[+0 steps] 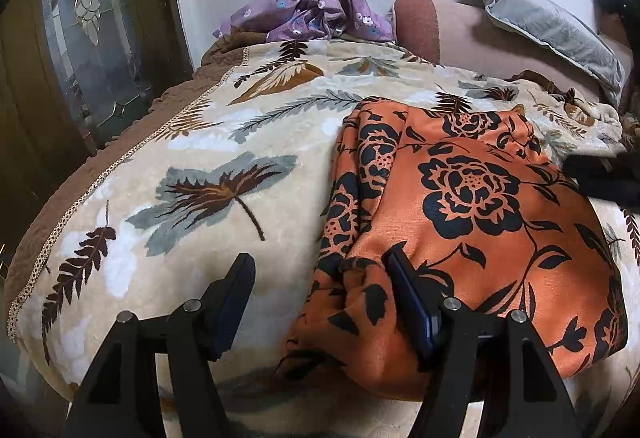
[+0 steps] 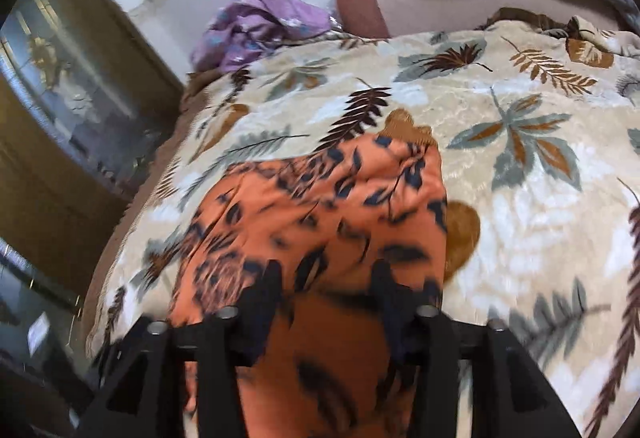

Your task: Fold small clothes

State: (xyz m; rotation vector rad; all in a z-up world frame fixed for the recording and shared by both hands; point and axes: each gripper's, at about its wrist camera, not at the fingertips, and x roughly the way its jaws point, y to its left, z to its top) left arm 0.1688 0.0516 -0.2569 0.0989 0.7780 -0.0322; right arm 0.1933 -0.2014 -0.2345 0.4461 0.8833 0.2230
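Lying rumpled on the plush leaf-print blanket [image 1: 168, 142], the satiny orange garment [image 1: 472, 198] bunches. Left gripper [image 1: 320, 270] gapes wide; right gripper [image 2: 326, 278] too, straddling cloth.

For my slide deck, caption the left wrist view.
Open left gripper straddling the near edge of an orange floral garment on a leaf-print blanket.

the whole right wrist view is motion-blurred, so the right tool [image 2: 326, 278] and the orange floral garment [image 2: 320, 206] under it smear together; whether its jaws grip cloth cannot be told; the garment's near end runs off the bottom edge
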